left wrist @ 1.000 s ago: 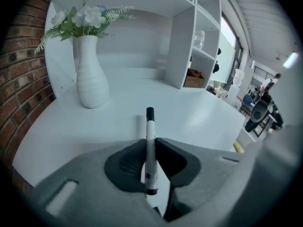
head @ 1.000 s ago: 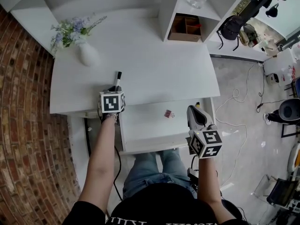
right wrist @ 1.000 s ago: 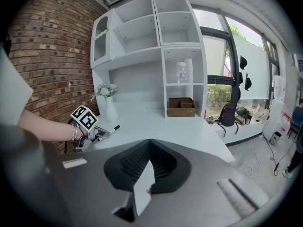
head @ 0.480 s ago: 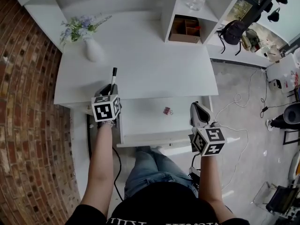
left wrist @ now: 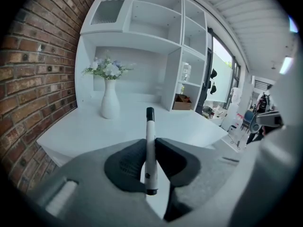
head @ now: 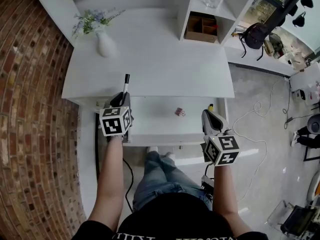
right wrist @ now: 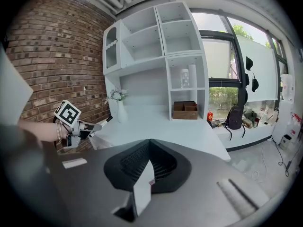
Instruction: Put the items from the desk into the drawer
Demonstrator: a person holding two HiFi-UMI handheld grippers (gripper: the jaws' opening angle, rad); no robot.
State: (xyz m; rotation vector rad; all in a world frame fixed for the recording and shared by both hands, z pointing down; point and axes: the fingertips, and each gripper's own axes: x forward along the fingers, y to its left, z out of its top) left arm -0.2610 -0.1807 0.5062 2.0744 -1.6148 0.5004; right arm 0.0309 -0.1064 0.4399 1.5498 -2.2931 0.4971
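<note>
**Left tongs**: closed on one marker. It has a smooth white cylindrical barrel and a black cap, and is clamped between the ribbed dark pads. The capped end projects past the tips towards 12 o'clock. In the head view the tongs hold the marker above the front edge of the surface, at the drawer's 10 o'clock corner.

**Right tongs**: tips closed together with nothing between them. In the head view they sit at the drawer's 3 o'clock side.

**Drawer**: one, pulled out, flat white and rectangular. It contains one small reddish binder clip, lying towards 3 o'clock from the left tongs.

**Surface**: smooth and white. It carries one white bulbous vase of pale flowers at 11 o'clock.

**Shelf unit**: one brown partitioned box at 1 o'clock.
</note>
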